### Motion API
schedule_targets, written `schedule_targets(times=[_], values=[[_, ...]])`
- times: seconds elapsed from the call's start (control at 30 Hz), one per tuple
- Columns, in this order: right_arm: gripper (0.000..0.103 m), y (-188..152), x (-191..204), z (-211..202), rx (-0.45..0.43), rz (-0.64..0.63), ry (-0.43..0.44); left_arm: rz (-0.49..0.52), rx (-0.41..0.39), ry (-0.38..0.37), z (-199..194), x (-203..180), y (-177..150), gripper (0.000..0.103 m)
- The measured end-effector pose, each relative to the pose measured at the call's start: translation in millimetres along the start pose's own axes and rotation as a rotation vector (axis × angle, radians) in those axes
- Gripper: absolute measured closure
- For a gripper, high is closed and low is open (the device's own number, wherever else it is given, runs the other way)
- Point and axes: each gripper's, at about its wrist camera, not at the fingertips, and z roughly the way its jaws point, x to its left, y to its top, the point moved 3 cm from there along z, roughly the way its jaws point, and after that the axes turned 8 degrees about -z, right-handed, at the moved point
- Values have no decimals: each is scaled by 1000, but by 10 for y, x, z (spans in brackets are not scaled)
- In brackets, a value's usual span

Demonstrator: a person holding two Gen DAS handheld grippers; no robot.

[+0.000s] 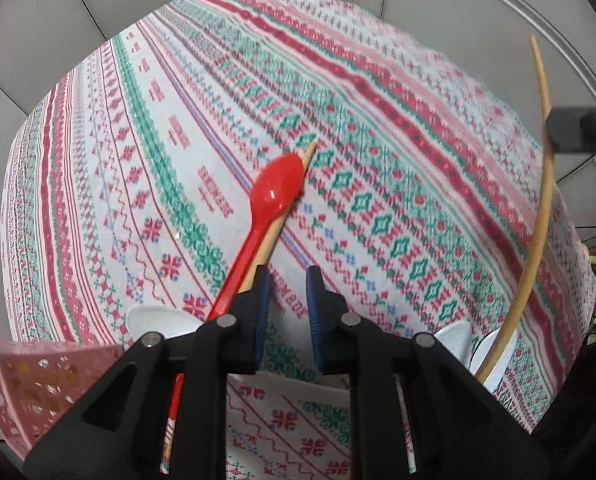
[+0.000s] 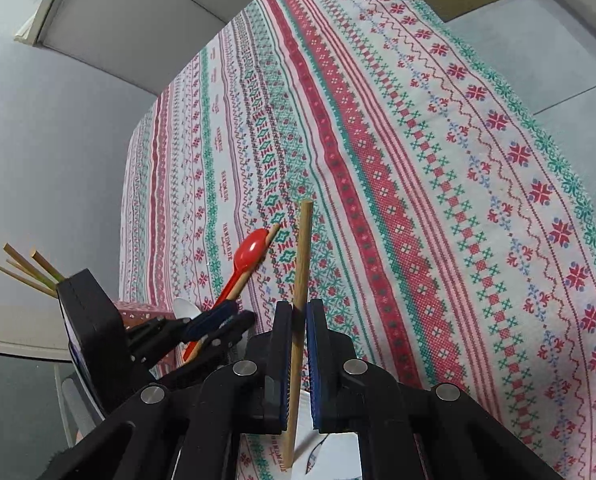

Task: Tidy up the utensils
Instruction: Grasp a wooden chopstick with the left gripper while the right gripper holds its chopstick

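Blue-padded fingers of the left gripper (image 1: 288, 276) fill the bottom of the left wrist view, a narrow gap apart with only the patterned tablecloth (image 1: 398, 92) showing between them. The red spoon (image 1: 276, 188) lies on a loose chopstick (image 1: 286, 216) around the middle of the cloth. Both handles run under the outer side of one finger, not into the gap. Closing from here would likely pinch nothing, or knock the stacked pair askew. The pink basket (image 1: 38, 380) sits at the table's near edge.

Black arms of the right gripper (image 2: 298, 308) dominate the right wrist view, pads pressed together on an upright chopstick (image 2: 303, 256), pinched partway along its length. Thin and round, it could pivot or slip in that grip, and its long free end could catch something when swung.
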Motion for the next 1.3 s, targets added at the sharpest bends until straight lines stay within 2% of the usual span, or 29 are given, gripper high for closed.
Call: schedule_targets(times=[0.2, 0.5, 0.6, 0.7, 0.8, 1.0, 1.13, 1.3], values=[[98, 19, -81, -14, 0, 16, 14, -1, -2, -2, 44, 49, 68, 83], [97, 18, -140, -22, 3, 30, 14, 17, 21, -64, 89, -40, 159, 83], [97, 15, -151, -31, 3, 35, 14, 42, 23, -11, 135, -66, 125, 83], [97, 17, -152, -38, 3, 37, 20, 40, 14, 6, 86, -40, 114, 83], [97, 21, -144, -43, 2, 38, 25, 38, 2, -3, 0, 4, 112, 83], [97, 13, -122, -34, 5, 33, 28, 29, 36, 17, -4, 81, 10, 83], [97, 7, -102, -30, 4, 24, 25, 10, 53, 9, 26, 165, 13, 83], [97, 7, -86, 30, 17, 18, 23, 17, 82, -68, 45, 89, -38, 82]])
